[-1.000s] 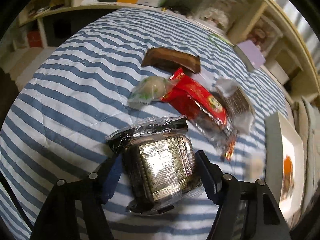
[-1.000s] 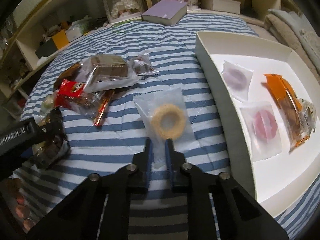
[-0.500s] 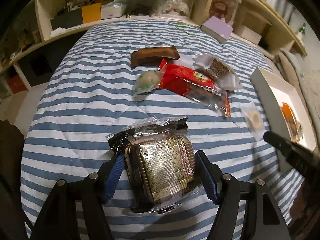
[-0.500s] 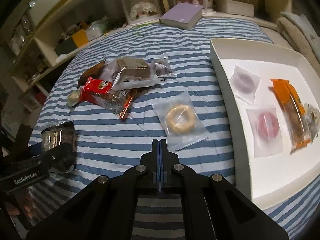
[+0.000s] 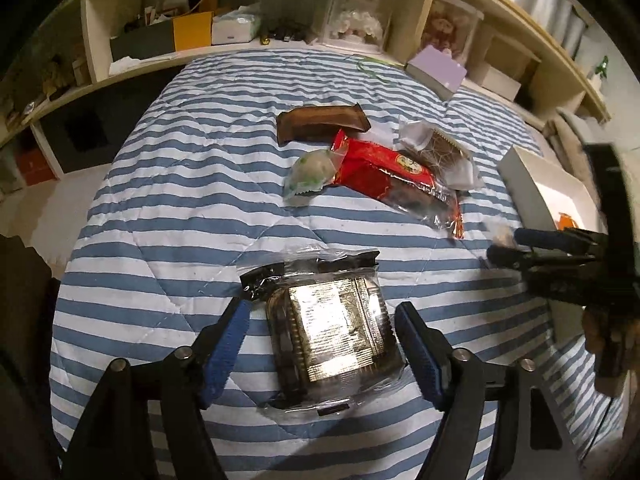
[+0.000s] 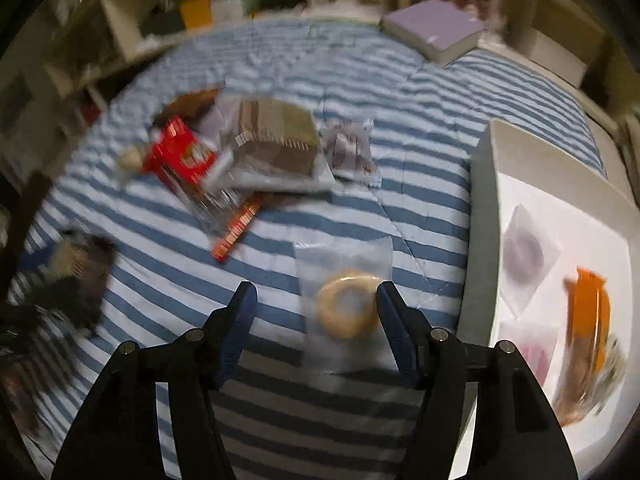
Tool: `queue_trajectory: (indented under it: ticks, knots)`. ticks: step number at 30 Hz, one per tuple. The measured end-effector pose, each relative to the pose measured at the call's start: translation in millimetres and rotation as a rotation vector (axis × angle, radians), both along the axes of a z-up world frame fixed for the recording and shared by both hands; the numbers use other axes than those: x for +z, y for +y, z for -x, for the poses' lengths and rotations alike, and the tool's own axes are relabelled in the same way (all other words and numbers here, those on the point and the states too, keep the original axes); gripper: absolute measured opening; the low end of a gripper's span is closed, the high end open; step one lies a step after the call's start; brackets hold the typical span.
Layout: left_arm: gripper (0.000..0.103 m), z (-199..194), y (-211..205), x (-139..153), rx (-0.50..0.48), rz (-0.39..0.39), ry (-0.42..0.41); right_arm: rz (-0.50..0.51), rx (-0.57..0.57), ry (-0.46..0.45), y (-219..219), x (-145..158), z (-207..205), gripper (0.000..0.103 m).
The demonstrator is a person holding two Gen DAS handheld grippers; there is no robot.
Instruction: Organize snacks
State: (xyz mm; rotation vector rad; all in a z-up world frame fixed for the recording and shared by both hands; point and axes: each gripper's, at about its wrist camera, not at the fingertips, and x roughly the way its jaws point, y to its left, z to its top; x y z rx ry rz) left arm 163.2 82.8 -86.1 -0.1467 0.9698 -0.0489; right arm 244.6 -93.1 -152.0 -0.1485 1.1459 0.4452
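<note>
Left gripper (image 5: 322,334) spread wide, blue pads either side of gold-foil pastry pack (image 5: 334,330), apparently not gripping it. Right gripper (image 6: 314,312) also wide, straddling ring cookie packet (image 6: 346,306) lying on the bedspread, just beside the tray's wall; view blurred. White tray (image 6: 482,216) holds a purple round in clear wrap (image 6: 524,254), a pink one (image 6: 528,354), an orange packet (image 6: 590,310). Blue-striped quilt (image 5: 192,184) carries a loose cluster: brown bar (image 5: 322,122), green-flecked sweet (image 5: 312,170), red packet (image 5: 384,172), brown boxed cake (image 5: 440,150). Lilac book (image 5: 438,72) at far edge; cluttered shelves (image 5: 160,36) behind.
</note>
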Motion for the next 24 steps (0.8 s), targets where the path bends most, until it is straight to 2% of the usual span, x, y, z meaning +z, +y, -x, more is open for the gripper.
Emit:
queue_trajectory:
  ticks: [3, 5, 10, 13, 17, 21, 24]
  knots:
    - [0.079, -1, 1, -2, 0.005, 0.015, 0.005, 0.11, 0.061, 0.015, 8, -10, -4, 0.065]
    - [0.079, -2, 0, -4, 0.012, 0.025, 0.013, 0.122, 0.076, 0.027, 10, -11, -4, 0.065]
    - [0.079, -6, -10, -8, 0.035, 0.037, 0.032, 0.01, 0.097, 0.104, 12, -4, 10, 0.063]
    - [0.079, -9, -16, -10, 0.048, 0.018, 0.033, -0.025, 0.11, 0.125, 16, 0, 23, 0.06]
    - [0.079, -12, -22, -12, 0.058, -0.013, 0.037, -0.06, 0.028, 0.073, 8, 12, 29, 0.063]
    - [0.079, -14, -19, -13, 0.065, 0.007, 0.039, 0.019, 0.046, 0.066, 7, 12, 13, 0.063]
    - [0.079, -16, -17, -14, 0.058, 0.013, 0.037, 0.09, 0.081, 0.101, 11, 6, -7, 0.064]
